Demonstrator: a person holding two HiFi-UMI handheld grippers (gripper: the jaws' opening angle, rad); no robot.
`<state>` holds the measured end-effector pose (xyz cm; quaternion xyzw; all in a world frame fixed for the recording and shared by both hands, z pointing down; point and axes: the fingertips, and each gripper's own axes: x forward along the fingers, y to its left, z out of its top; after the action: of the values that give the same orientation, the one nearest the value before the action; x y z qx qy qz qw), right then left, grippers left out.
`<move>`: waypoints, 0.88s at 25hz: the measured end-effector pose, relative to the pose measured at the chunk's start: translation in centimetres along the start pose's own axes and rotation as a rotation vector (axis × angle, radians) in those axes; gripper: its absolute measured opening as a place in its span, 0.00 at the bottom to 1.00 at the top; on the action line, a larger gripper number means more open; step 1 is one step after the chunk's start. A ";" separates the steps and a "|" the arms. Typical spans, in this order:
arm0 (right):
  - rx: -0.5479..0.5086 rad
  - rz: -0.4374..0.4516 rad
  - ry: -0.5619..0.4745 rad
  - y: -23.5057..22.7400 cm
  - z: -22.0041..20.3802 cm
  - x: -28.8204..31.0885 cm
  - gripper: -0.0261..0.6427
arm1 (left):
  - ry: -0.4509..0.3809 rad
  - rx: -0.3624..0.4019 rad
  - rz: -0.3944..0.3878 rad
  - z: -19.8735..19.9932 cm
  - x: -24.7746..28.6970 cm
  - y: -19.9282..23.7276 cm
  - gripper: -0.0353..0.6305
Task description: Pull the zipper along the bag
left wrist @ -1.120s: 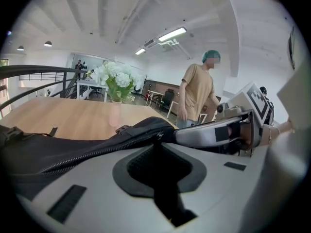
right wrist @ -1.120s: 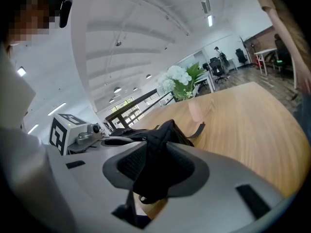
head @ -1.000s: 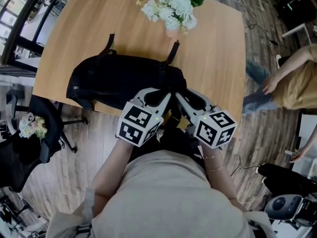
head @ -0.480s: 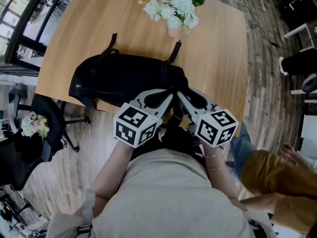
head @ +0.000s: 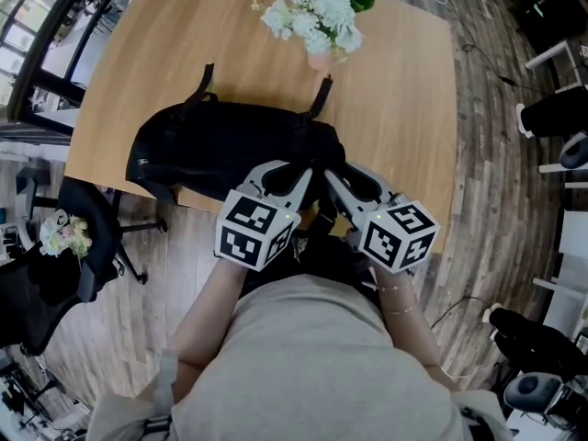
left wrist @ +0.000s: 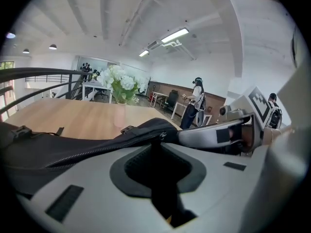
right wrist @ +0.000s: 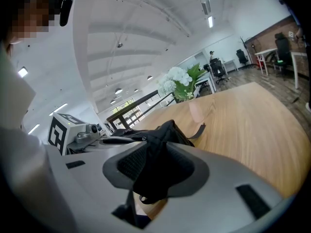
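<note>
The jaws of my left gripper [left wrist: 156, 148] sit nearly together, pinching what I take to be the zipper pull [left wrist: 163, 138]. Those of my right gripper [right wrist: 156, 152] clamp a fold of the bag [head: 220, 150], which lies along the desk's [head: 404, 99] near edge. A skewed tug could slip the pull or jam cloth in the teeth (that fold looks slack). Only the left gripper view shows the zipper line; the head view shows the whole bag, but the marker cubes hide both grips.

Bag [head: 220, 150], flowers [head: 317, 16] on table [head: 404, 108]

On the table [head: 395, 90] the bag [head: 230, 150] lies near the front edge, flowers [head: 317, 16] behind it.
</note>
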<state>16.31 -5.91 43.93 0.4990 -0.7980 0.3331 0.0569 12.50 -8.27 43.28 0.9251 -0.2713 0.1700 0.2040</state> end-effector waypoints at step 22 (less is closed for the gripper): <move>0.009 0.015 0.002 -0.3 -0.1 -0.4 0.24 | 0.006 -0.005 -0.061 -0.2 0.9 -0.8 0.13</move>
<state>16.77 -5.66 43.98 0.4927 -0.8003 0.3377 0.0529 13.64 -7.97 43.66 0.9320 -0.2426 0.1657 0.2121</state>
